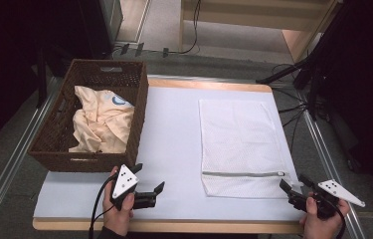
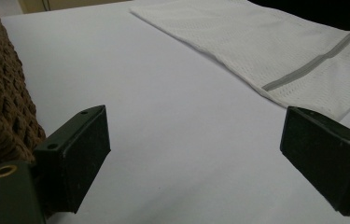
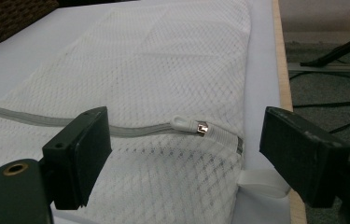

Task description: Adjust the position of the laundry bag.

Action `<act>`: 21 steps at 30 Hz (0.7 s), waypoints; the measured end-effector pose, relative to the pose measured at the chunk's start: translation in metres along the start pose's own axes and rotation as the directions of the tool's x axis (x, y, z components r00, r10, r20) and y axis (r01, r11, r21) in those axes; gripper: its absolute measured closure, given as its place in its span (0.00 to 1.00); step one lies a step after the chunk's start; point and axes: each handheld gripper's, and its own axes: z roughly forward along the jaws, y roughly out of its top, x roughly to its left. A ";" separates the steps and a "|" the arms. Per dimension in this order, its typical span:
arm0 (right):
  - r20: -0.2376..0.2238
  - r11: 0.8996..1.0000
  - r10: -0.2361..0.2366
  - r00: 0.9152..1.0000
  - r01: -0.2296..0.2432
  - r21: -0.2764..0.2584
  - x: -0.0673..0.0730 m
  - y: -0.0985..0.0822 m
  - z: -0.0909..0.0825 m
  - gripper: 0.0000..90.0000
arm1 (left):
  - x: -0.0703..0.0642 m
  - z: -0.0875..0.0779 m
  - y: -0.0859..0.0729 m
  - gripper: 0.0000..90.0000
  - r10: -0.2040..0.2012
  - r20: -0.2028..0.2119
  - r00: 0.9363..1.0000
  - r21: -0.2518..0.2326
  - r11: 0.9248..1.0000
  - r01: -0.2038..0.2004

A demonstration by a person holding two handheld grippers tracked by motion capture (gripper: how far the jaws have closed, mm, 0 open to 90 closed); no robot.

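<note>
A white mesh laundry bag [image 1: 241, 144] lies flat on the right half of the white table top, its grey zipper [image 1: 243, 174] running across near the front edge. The zipper pull [image 3: 192, 125] sits at the bag's right end, just ahead of my right gripper [image 1: 296, 187], which stands open with nothing between its jaws. A brown wicker basket [image 1: 139, 124] at the left holds a crumpled cream garment [image 1: 102, 124]. My left gripper [image 1: 148, 178] hovers open over bare table just in front of the basket's near right corner [image 2: 4, 107], and the laundry bag [image 2: 275, 46] lies off to its right.
The white table top [image 1: 174, 144] has a wooden rim at front and back. Metal rails run along both sides. Cables and black stand legs [image 1: 293, 74] lie on the floor beyond the table's far right corner.
</note>
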 end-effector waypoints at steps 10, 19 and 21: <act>-0.021 1.000 -0.006 1.000 0.006 0.010 -0.001 0.004 0.007 0.19 | -0.009 0.008 0.008 0.10 -0.011 0.009 1.000 -0.002 1.000 0.011; -0.021 1.000 -0.004 1.000 0.004 0.008 -0.001 0.010 0.008 0.19 | -0.022 0.026 0.016 0.10 0.014 0.035 0.999 0.009 1.000 -0.014; -0.026 1.000 -0.006 1.000 0.006 0.019 -0.001 0.010 0.011 0.19 | -0.028 0.035 0.022 0.10 0.004 0.062 0.998 0.020 1.000 -0.005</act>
